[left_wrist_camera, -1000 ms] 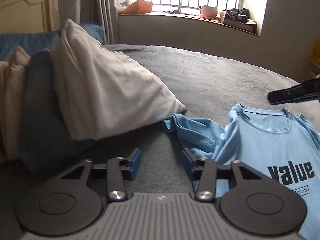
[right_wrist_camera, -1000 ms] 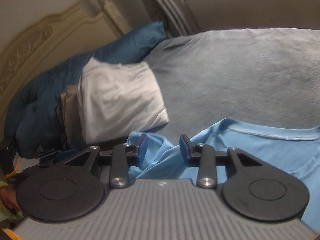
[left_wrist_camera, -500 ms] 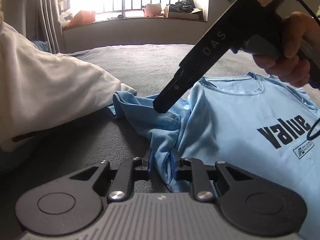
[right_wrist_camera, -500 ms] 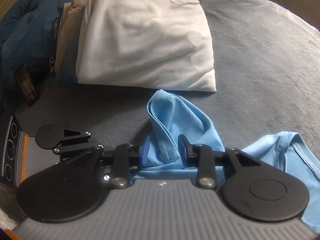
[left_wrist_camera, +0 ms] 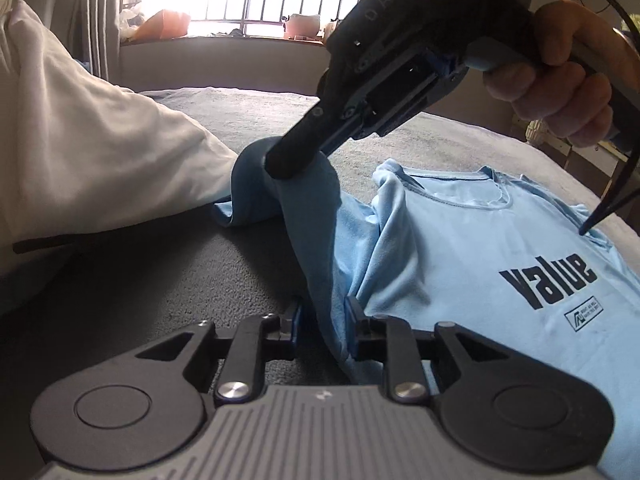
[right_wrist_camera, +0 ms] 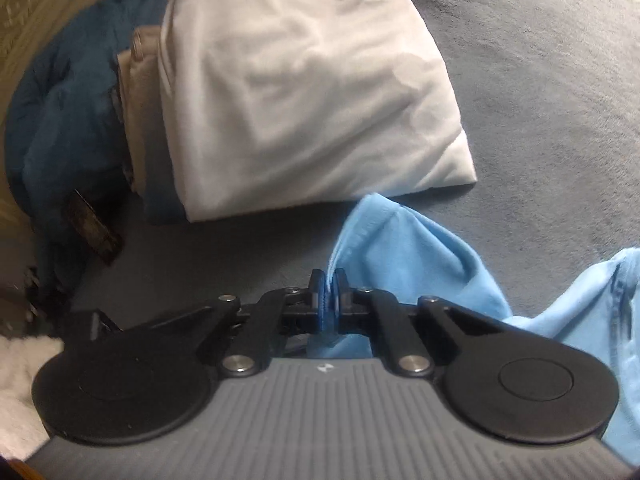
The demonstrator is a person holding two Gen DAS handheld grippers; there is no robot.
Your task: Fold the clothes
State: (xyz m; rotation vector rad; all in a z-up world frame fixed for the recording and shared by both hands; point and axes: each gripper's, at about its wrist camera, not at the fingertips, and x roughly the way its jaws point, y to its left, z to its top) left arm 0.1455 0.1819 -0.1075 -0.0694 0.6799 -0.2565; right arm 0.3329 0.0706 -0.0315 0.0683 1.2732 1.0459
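Note:
A light blue T-shirt (left_wrist_camera: 480, 248) with "value" printed in black lies face up on the grey bed. Its left sleeve (left_wrist_camera: 312, 216) is lifted off the bed. My left gripper (left_wrist_camera: 322, 316) has its jaws closed around the lower edge of that sleeve. My right gripper (right_wrist_camera: 329, 294) is shut on the sleeve's upper edge (right_wrist_camera: 400, 248); in the left wrist view it (left_wrist_camera: 286, 160) comes in from the upper right, held by a hand, its tips buried in the cloth.
A folded white garment (right_wrist_camera: 304, 80) lies on beige and dark blue bedding (right_wrist_camera: 60, 120) just left of the sleeve. The grey bedspread (left_wrist_camera: 180, 280) stretches toward a window sill with clutter (left_wrist_camera: 168, 26). A dark small object (right_wrist_camera: 94, 232) lies by the bedding.
Both grippers came down onto the left sleeve. The left one closed on it first, then the right one shut on its upper edge and lifted it.

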